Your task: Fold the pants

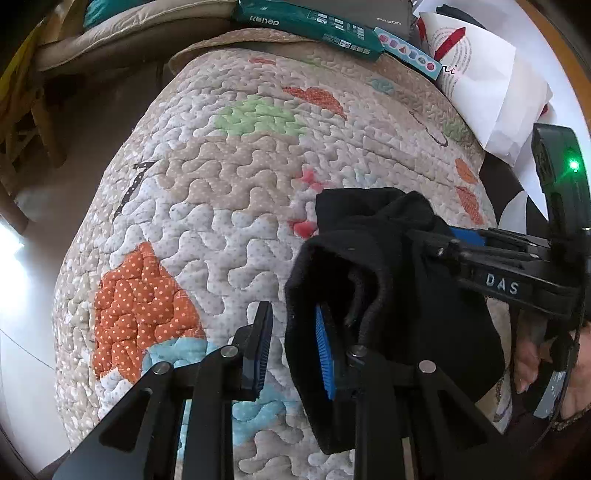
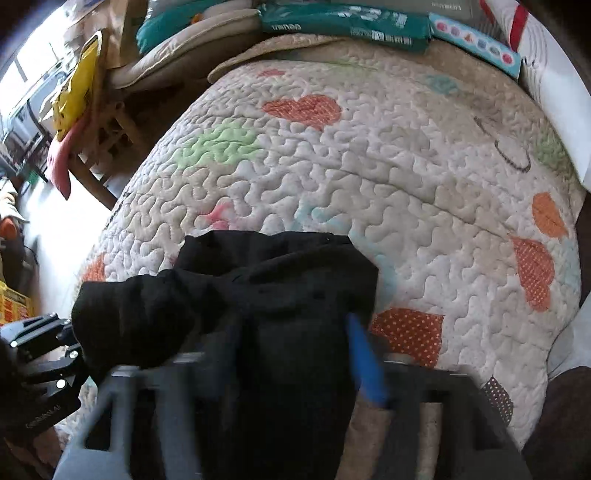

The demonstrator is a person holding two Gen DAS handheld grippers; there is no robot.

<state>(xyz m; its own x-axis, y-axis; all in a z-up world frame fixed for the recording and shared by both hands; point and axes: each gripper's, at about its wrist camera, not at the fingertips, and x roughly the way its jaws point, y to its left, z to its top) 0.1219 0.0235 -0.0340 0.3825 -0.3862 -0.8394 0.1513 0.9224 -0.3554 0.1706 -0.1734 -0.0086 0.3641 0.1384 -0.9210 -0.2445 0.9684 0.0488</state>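
The black pants (image 1: 388, 280) hang bunched above the patchwork quilt (image 1: 207, 206), draped over the blue-padded right finger of the left gripper (image 1: 293, 349), whose jaws stand apart with nothing between them. The right gripper (image 2: 295, 354) is buried in the cloth (image 2: 258, 295) and blurred; I cannot tell how its jaws stand. Green packages (image 1: 310, 26) lie at the quilt's far edge.

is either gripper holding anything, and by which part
Left gripper is open, pants draped over one finger. Whether the right gripper pinches them cannot be told.
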